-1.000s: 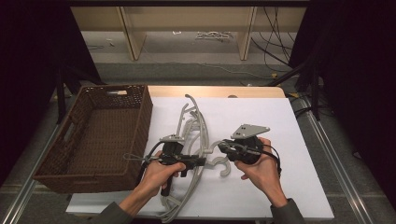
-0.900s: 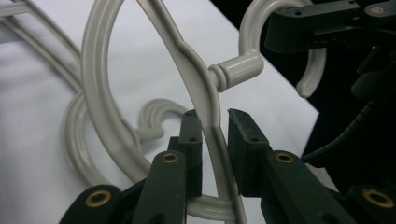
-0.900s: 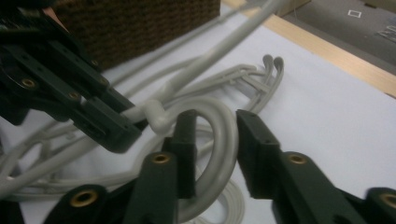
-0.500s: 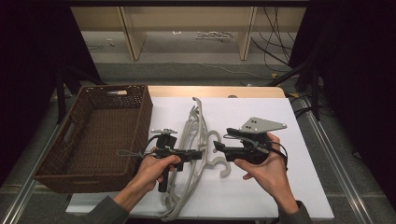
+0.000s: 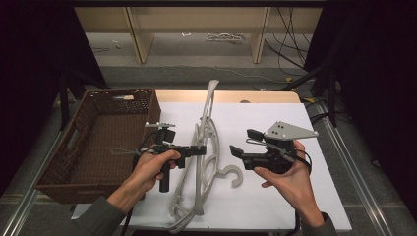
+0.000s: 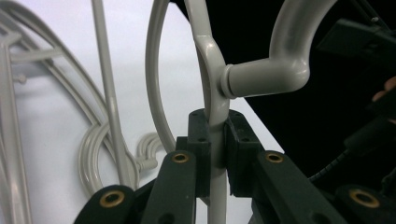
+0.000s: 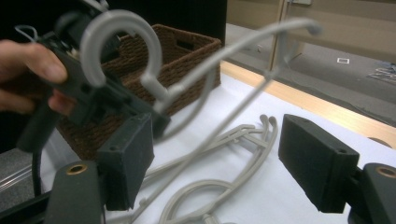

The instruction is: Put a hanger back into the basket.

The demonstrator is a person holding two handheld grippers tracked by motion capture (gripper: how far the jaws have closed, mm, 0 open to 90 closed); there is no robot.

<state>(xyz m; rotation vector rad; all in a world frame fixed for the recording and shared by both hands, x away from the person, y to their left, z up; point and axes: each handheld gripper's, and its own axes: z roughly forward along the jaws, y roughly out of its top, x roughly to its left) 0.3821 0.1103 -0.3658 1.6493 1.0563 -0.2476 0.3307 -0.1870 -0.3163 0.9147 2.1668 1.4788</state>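
Wicker basket (image 5: 93,142) at nine o'clock on the table (image 5: 275,118), empty. Just right of it, left gripper (image 5: 199,150) clamped on the neck of a grey plastic hanger (image 6: 212,84), right below the hook, lifted clear of the other hangers (image 5: 189,206) lying around six o'clock. At three o'clock, right gripper (image 5: 243,142), jaws just opened wide, nothing between them. Likely light and stiff, smooth enough to swivel in a pinch; probably prone to snagging its neighbours. Best taken at the neck or the straight bar.
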